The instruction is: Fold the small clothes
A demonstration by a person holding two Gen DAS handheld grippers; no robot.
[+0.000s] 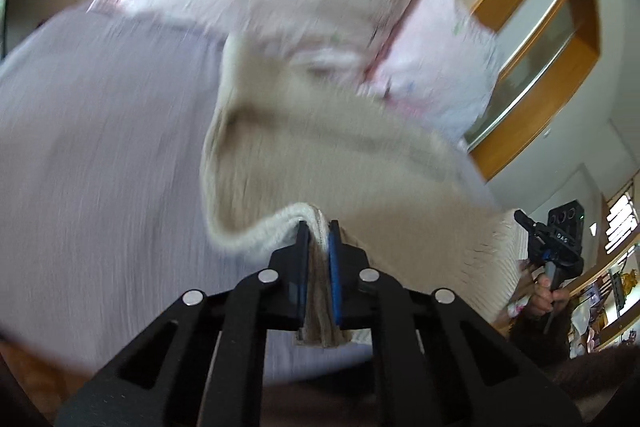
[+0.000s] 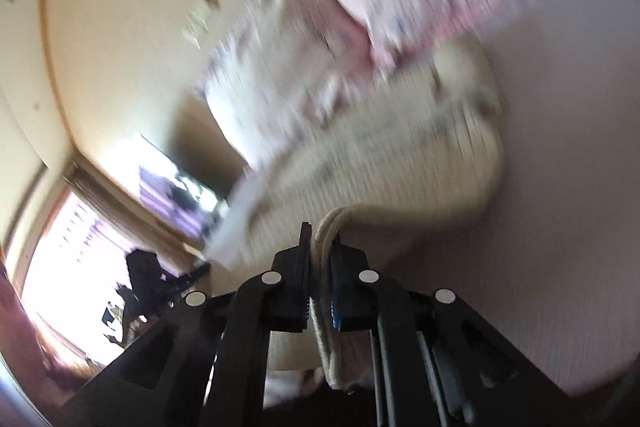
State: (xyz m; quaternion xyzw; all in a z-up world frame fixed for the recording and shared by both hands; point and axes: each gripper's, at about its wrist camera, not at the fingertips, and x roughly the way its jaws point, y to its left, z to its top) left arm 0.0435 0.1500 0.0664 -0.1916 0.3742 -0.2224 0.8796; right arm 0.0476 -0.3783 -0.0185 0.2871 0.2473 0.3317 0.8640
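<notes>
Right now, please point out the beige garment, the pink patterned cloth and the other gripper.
beige garment [image 1: 320, 147]: left wrist view, ribbed middle.
pink patterned cloth [image 1: 436, 67]: left wrist view, right part.
right gripper [image 1: 560, 227]: left wrist view, black body.

The beige ribbed knit garment [image 1: 304, 155] is up off the surface, stretched between two pinched spots on its thick rolled hem, so it hangs slack and bunched, kinda sagging in the middle [image 2: 400, 163]. Looks small, one solid color. Everything's motion-blurred, so can't tell what exact piece it is.
</notes>
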